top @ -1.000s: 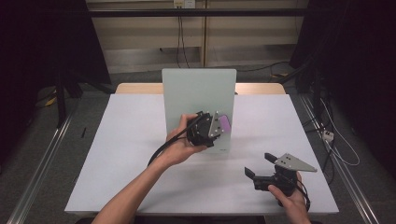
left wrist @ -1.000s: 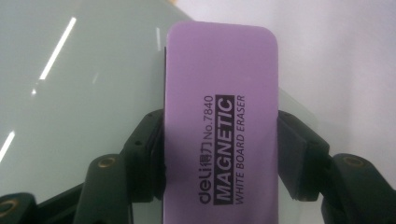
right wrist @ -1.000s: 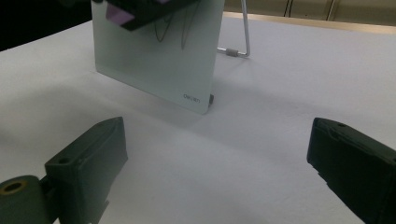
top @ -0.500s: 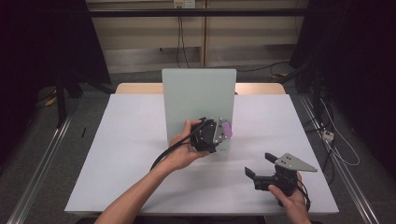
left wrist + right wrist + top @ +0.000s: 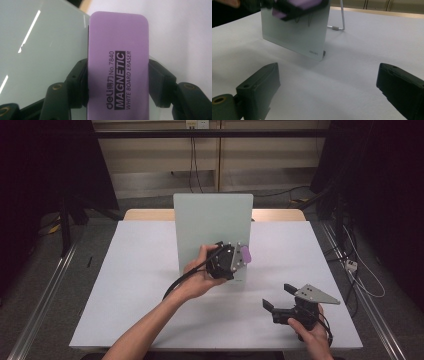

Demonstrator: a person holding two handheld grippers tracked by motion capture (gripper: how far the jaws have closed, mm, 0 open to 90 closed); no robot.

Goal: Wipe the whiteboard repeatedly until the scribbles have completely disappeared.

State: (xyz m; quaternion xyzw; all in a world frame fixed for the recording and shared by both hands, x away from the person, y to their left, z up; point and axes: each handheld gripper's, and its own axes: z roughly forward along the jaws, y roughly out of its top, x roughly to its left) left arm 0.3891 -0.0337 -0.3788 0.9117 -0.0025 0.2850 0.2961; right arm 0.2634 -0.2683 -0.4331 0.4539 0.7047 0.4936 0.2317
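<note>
— What do you record from the right gripper view?

— The right gripper point(image 5: 329, 87) with its two black jaws spread wide, nothing between them, low over the white table point(image 5: 367, 42).

— And beyond the jaws?

— A pale green board point(image 5: 297, 37) standing upright on the table, small lettering at its lower corner. A wire stand point(image 5: 339, 20) props it from behind, foot resting on the table.

— Anything at the board?

— At its upper edge, the left gripper point(image 5: 294, 11), blurred, clamped on a purple eraser point(image 5: 303, 3), held against the board's face. Dark marks show on the board just below it.

— Distance between the two grippers?

— Well apart.
</note>
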